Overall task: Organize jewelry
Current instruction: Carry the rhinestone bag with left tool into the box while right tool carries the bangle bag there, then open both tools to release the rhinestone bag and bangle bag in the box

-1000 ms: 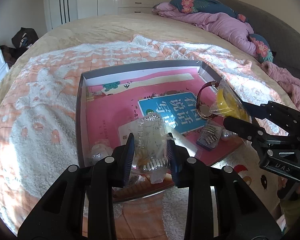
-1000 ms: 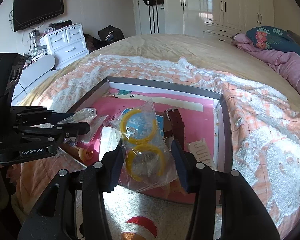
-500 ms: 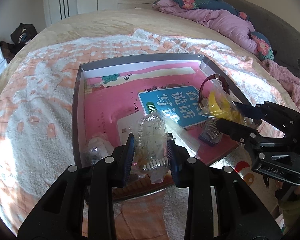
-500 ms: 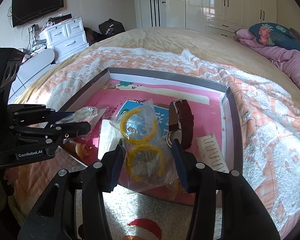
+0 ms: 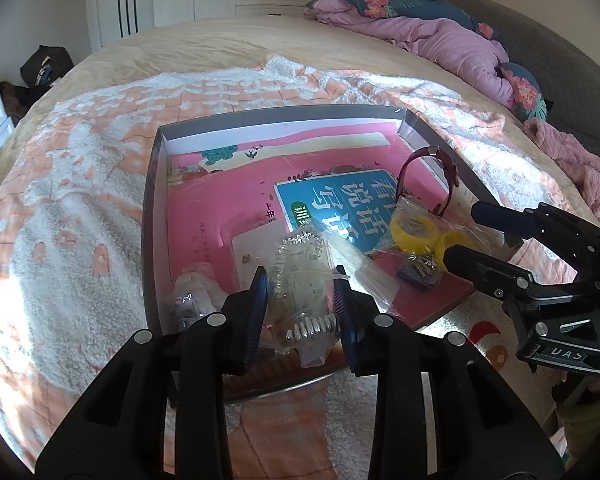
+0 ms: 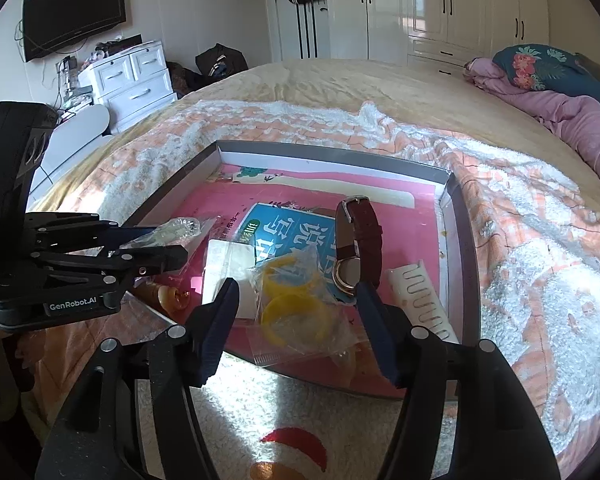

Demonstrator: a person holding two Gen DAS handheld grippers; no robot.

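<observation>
A grey-walled tray (image 5: 152, 208) (image 6: 332, 152) lined with a pink book lies on the bed. My left gripper (image 5: 300, 280) (image 6: 164, 242) is shut on a clear bag with a silvery bracelet (image 5: 304, 264) (image 6: 176, 228), held over the tray's near left part. My right gripper (image 6: 296, 292) (image 5: 472, 236) is opening its jaws. Between them a clear bag of yellow bangles (image 6: 292, 308) (image 5: 416, 228) rests on the tray's near edge, and the pads stand clear of it. A maroon-strapped watch (image 6: 360, 236) (image 5: 448, 172) lies just beyond it.
In the tray also lie a white ridged holder (image 6: 424, 296), an amber bangle (image 6: 168, 296) and a small dark packet of earrings (image 5: 418, 272). A peach-and-white blanket (image 5: 80, 220) covers the bed. A purple duvet (image 5: 440, 40) is piled at the far right, and white drawers (image 6: 132, 76) stand beyond.
The right jaws have spread and let go of the yellow bangle bag, which has slumped onto the tray edge. The left gripper still holds its bag in the same place.
</observation>
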